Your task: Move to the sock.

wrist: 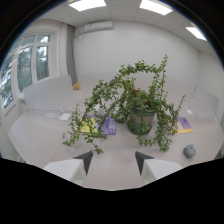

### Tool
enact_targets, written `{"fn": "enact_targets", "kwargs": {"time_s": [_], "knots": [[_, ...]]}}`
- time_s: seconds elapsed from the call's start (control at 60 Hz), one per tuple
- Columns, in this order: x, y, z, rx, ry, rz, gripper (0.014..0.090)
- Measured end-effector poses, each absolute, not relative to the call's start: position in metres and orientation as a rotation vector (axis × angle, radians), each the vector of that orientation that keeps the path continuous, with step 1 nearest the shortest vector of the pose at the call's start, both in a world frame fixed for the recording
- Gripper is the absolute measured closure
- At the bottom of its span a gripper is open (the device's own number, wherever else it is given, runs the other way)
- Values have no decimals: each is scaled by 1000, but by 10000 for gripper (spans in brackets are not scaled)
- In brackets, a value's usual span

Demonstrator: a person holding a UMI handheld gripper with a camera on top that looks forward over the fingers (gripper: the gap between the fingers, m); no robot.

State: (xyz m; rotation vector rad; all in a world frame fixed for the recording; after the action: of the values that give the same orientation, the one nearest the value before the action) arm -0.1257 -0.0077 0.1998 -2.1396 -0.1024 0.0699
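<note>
sock (189,150) sits as a small grey bundle on the pale table (35,137), off to the right of the gripper (114,161) and a little beyond its fingertips, near the table's right-hand edge. nothing touches it, and bare tabletop surrounds it.

the gripper is released: its two dark fingertips stand apart with bare table showing between them, gripping nothing. it points at the potted plant (131,102), which stands in a green pot (141,120) straight ahead, its long trailing stems spilling down to the left and right.

judging by this, the approach is only at its start: the fingers are aimed at the plant, not at the sock. the next move calls for a swing to the right and a short advance, so that the sock comes to lie between the open fingers.

the room for that looks fair. the stretch of table from the fingertips to the sock is bare. the nearest hazard is the right-hand trailing stems (165,132), which hang down between pot and sock; a low, near path should pass clear of them. purple and yellow papers (109,126) lie beside the pot on the left, and another such sheet (183,125) lies behind the sock, both out of the way. the table edge near the sock leaves little margin for overshoot.
</note>
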Motion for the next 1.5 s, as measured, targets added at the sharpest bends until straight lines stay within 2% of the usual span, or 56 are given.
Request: {"fn": "enact_targets", "kwargs": {"time_s": [0.217, 0.467, 0.9, 1.15, 1.5], "knots": [[-106, -21, 193, -2148, -100, 65, 202], [-29, -66, 164, -2190, -54, 24, 202], [187, -119, 98, -2316, 5, -101, 205], [258, -97, 69, -2337, 29, -76, 203], [277, -32, 32, -2337, -30, 8, 202]]}}
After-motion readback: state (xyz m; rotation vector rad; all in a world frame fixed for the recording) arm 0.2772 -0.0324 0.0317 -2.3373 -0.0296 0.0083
